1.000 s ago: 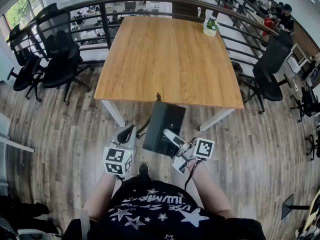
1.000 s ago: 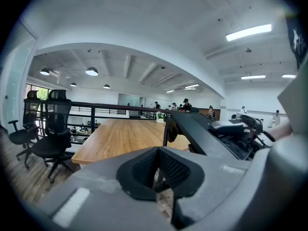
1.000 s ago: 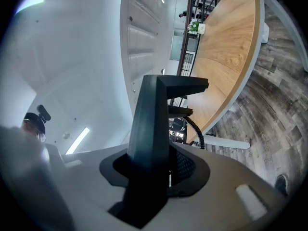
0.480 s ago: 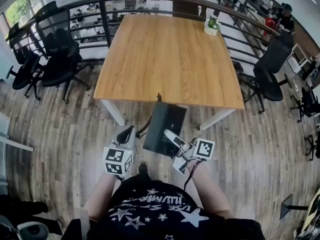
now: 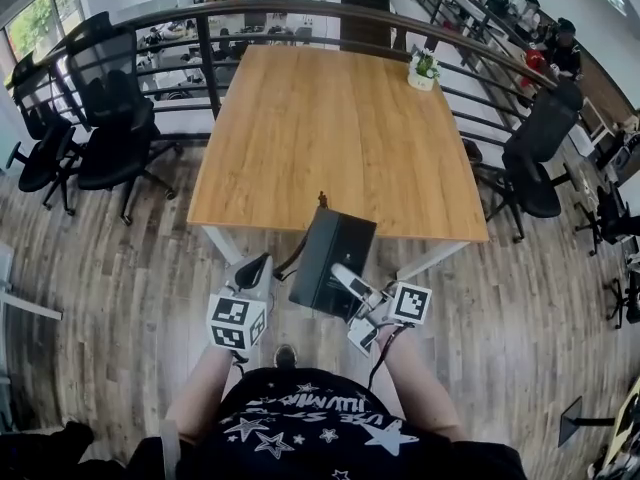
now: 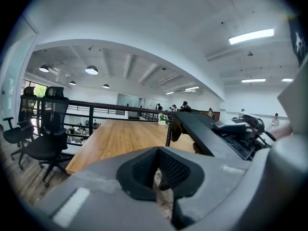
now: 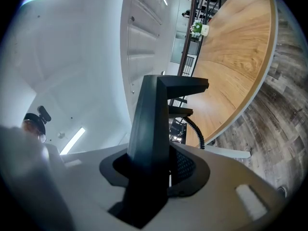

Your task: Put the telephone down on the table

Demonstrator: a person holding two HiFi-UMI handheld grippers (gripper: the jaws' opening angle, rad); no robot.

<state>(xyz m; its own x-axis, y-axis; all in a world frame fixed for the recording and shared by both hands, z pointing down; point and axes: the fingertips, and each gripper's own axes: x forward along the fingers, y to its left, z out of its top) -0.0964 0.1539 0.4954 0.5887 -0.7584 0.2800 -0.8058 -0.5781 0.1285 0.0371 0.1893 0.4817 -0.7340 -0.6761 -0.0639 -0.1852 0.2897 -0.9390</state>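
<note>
Fingers (image 7: 186,166) of right gripper (image 5: 347,274) clamped on black wedge-shaped telephone (image 5: 335,253); left gripper (image 5: 250,270) closed, empty. Telephone brought nearer light wooden table (image 5: 340,118) than a second ago, near edge now overlapped; set-down judged close.

Your phone (image 5: 335,258) is black, and so is its coiled cord (image 7: 196,131). The bench (image 5: 340,118) has a honey wood-grain top on white legs. Your left claw (image 6: 155,170) and right claw (image 7: 164,171) are grey with black meshed pads, and their cubes (image 5: 237,323) carry black-and-white square markers. The floor (image 5: 130,298) is grey-brown planks, the chairs (image 5: 110,138) black, your shirt (image 5: 300,428) black with white stars.
</note>
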